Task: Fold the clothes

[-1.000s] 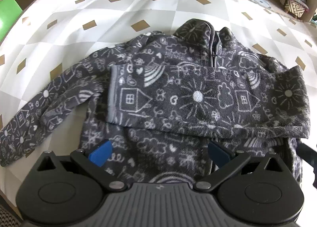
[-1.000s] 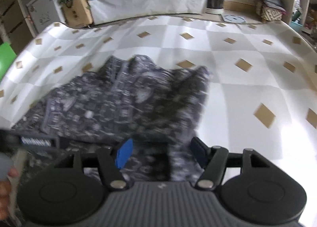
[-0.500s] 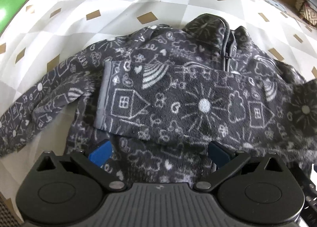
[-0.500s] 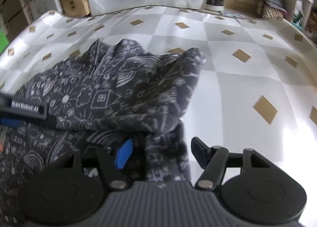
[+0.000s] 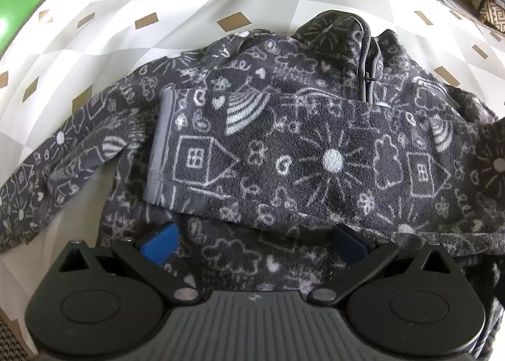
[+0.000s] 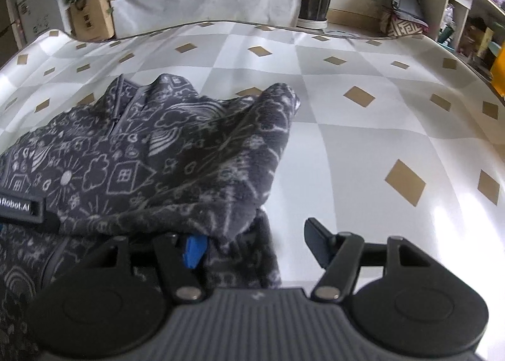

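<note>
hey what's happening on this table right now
A person with a claw in each hand is folding a dark patterned fleece jacket on a checkered tablecloth. One sleeve is already folded across the chest; the other sleeve lies out to the side. The left claw and right claw hover open over the lower hem, gripping nothing.

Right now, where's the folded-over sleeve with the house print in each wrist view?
Left wrist: the folded sleeve runs across mid-frame over the jacket body, its grey cuff at left-centre.
Right wrist: the same sleeve lies left of centre; the cuff end is not in view.
Shared landmark: the zipper at the collar, upper right in the left view, upper left in the right view.
</note>
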Motion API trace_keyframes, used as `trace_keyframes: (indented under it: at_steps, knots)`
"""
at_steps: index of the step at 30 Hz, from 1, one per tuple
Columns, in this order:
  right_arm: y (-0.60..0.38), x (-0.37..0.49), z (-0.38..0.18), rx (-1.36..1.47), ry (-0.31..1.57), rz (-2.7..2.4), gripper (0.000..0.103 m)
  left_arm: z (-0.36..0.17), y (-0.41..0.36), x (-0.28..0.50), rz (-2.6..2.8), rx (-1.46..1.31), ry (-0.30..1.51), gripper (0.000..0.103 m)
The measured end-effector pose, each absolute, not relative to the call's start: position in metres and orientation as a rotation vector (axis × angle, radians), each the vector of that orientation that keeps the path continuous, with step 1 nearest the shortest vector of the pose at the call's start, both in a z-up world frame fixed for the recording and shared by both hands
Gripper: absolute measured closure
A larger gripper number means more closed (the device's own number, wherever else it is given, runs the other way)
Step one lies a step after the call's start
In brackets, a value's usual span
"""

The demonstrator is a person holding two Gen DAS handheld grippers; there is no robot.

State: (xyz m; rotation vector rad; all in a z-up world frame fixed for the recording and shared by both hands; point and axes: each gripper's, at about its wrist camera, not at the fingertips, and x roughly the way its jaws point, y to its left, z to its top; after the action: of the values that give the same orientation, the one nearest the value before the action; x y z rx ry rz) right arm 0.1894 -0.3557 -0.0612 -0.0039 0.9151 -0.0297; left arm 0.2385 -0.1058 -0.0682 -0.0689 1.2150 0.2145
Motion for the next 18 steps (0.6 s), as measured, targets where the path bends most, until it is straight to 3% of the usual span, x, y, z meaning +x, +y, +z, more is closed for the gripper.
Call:
trace_keyframes:
  at_steps: [11,18]
  knots:
    - [-0.396,0.182,-0.057,0.176,1.003,-0.234,0.035,-0.069,-0.106,0.238,0.21,-0.05,1.209,0.0]
    - [-0.374,0.177,-0.045,-0.04,0.992,-0.101,0.035,-0.068,-0.108,0.239,0.209,-0.048,1.217,0.0]
